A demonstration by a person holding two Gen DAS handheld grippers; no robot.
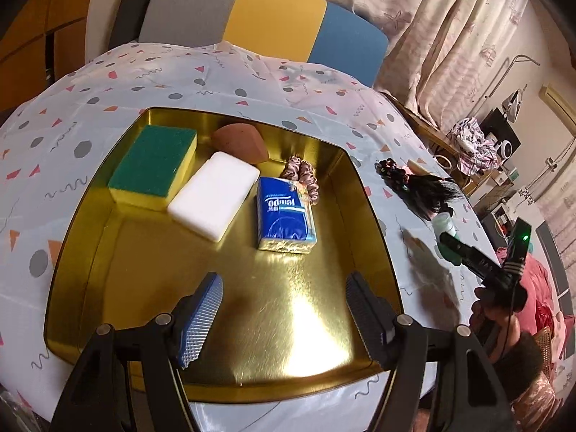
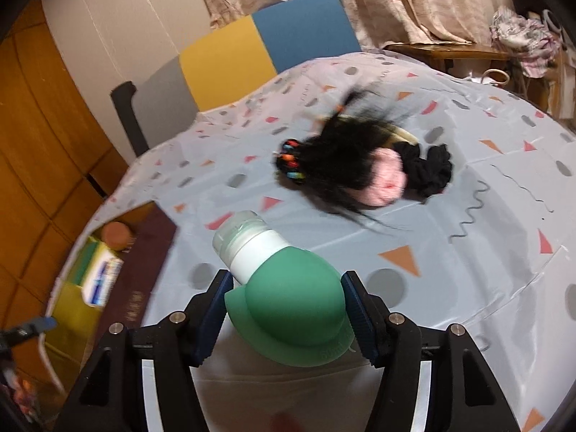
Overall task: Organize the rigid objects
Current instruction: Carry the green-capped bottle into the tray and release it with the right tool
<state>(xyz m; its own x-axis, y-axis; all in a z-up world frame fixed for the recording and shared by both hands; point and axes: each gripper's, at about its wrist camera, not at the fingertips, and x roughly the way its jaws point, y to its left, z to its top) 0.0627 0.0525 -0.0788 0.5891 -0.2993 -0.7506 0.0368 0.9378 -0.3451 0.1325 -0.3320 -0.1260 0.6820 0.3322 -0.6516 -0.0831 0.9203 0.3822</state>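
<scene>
A patterned pale tablecloth (image 2: 468, 237) fronts beige curtains (image 2: 396, 0); the right gripper (image 2: 284, 309) clasps a green squeeze bottle (image 2: 295, 309), while the left gripper (image 1: 284, 309) gapes empty over a gold tray (image 1: 288, 306).

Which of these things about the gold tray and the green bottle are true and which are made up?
1. The right gripper holds the green bottle. True.
2. The left gripper holds the tissue pack. False: it is open and holds nothing.
3. The white sponge lies in the gold tray. True.
4. The black scrunchie is in the tray. False: it lies on the tablecloth.
</scene>
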